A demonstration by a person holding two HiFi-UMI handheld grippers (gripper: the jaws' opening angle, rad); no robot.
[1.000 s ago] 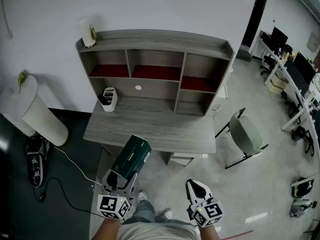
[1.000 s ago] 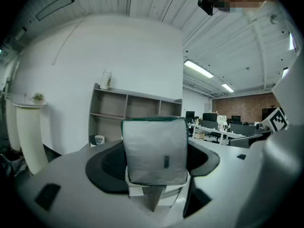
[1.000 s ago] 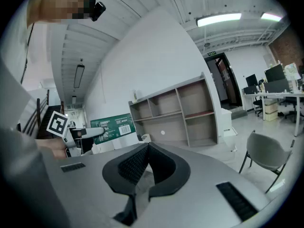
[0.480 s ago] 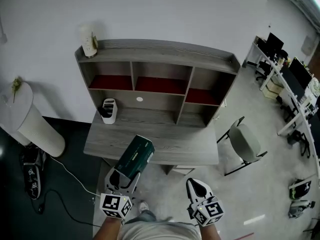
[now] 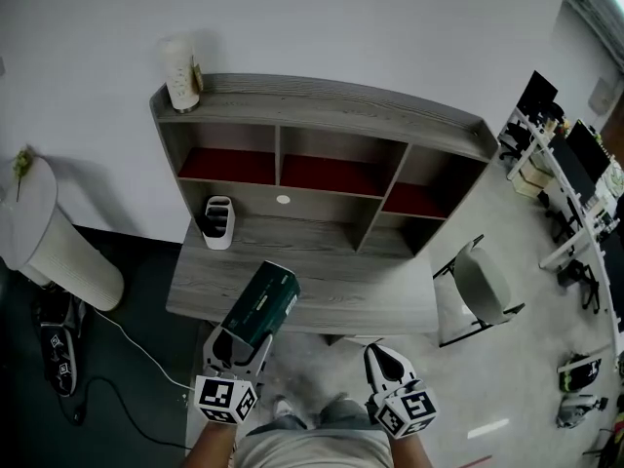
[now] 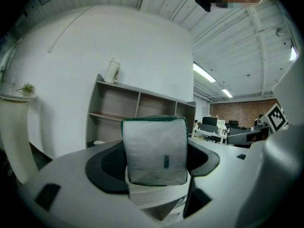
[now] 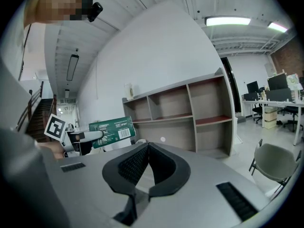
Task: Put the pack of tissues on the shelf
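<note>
A dark green pack of tissues [image 5: 261,303] sticks out forward and upward from my left gripper [image 5: 237,349], which is shut on its near end, just short of the desk's front edge. In the left gripper view the pack's pale end face [image 6: 156,148] fills the space between the jaws. The grey shelf unit [image 5: 322,125] with three red-floored compartments stands at the back of the desk [image 5: 322,286]. My right gripper [image 5: 388,367] hangs lower right, shut with nothing in it; in its own view its tips [image 7: 145,144] meet, and the pack [image 7: 110,131] shows to the left.
A white holder [image 5: 218,221] stands on the desk at the left. A pale roll-like container [image 5: 182,73] sits on the shelf's top left corner. A grey chair [image 5: 480,286] is right of the desk, a white cylinder [image 5: 54,227] to its left, office desks [image 5: 575,164] far right.
The view has shifted so the desk and shelf sit slightly nearer and more to the right. Both grippers keep their pose, and the pack stays held in the left one.
</note>
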